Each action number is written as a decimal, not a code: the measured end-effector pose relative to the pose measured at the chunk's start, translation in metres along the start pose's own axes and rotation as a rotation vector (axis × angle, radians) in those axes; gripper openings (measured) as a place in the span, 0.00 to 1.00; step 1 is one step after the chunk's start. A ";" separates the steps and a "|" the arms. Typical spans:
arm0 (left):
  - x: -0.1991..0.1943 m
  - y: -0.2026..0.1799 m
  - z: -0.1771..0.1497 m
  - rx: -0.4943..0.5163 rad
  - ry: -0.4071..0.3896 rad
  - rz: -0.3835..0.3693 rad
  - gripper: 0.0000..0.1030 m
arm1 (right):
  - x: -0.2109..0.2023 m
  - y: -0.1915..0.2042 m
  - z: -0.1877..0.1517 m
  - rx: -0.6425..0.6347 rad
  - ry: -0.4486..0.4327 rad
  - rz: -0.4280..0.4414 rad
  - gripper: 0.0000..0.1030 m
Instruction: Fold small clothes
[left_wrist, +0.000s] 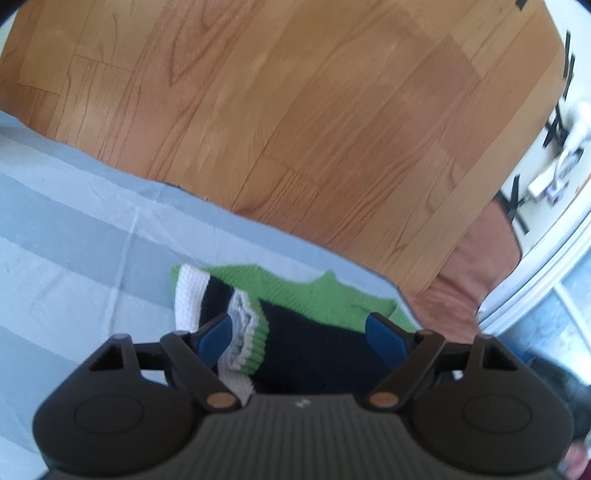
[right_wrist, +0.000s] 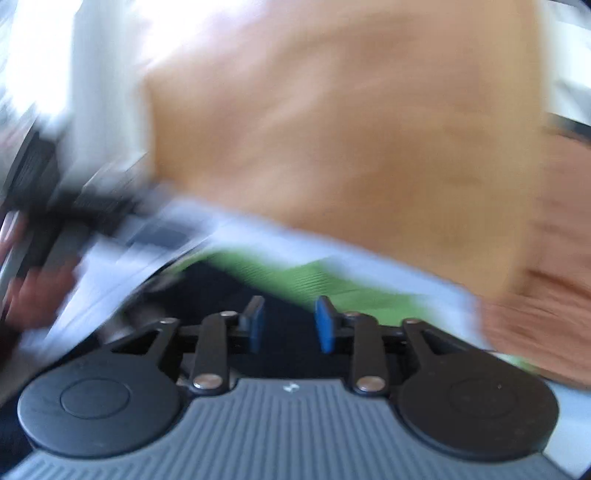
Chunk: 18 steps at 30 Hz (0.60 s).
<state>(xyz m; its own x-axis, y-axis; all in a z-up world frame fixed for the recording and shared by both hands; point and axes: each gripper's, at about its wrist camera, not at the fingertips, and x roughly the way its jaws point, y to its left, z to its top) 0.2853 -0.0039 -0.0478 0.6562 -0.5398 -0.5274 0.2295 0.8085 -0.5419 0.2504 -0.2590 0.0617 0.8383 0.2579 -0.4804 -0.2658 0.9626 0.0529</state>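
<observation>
A small knitted garment (left_wrist: 317, 325) in green, black and white lies on a blue-grey striped cloth (left_wrist: 74, 236), close to the cloth's far edge. Its white cuff (left_wrist: 190, 295) and a green-and-white ribbed hem (left_wrist: 247, 339) lie at the left. My left gripper (left_wrist: 301, 334) is open just above the black part, with nothing between its blue pads. The right wrist view is heavily blurred. My right gripper (right_wrist: 290, 321) is partly open over the same garment (right_wrist: 295, 280), with nothing seen between its pads.
Beyond the cloth's edge is a wooden floor (left_wrist: 295, 110). A brown mat (left_wrist: 472, 266) lies at the right, by a white door frame (left_wrist: 535, 280). Dark, blurred objects (right_wrist: 44, 206) and a person's hand (right_wrist: 33, 295) show at the left of the right wrist view.
</observation>
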 end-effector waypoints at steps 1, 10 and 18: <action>0.003 -0.002 -0.002 0.010 0.007 0.009 0.76 | -0.003 -0.023 -0.001 0.061 -0.006 -0.082 0.51; 0.024 -0.017 -0.017 0.154 0.040 0.168 0.23 | 0.032 -0.109 -0.041 0.388 0.120 -0.150 0.13; 0.023 -0.038 -0.027 0.281 0.043 0.217 0.40 | 0.020 -0.109 -0.044 0.389 0.114 -0.222 0.33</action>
<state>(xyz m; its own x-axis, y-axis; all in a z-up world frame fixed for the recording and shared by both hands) 0.2721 -0.0535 -0.0573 0.6816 -0.3533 -0.6408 0.2812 0.9349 -0.2163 0.2754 -0.3620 0.0076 0.7912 0.0525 -0.6093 0.1305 0.9589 0.2521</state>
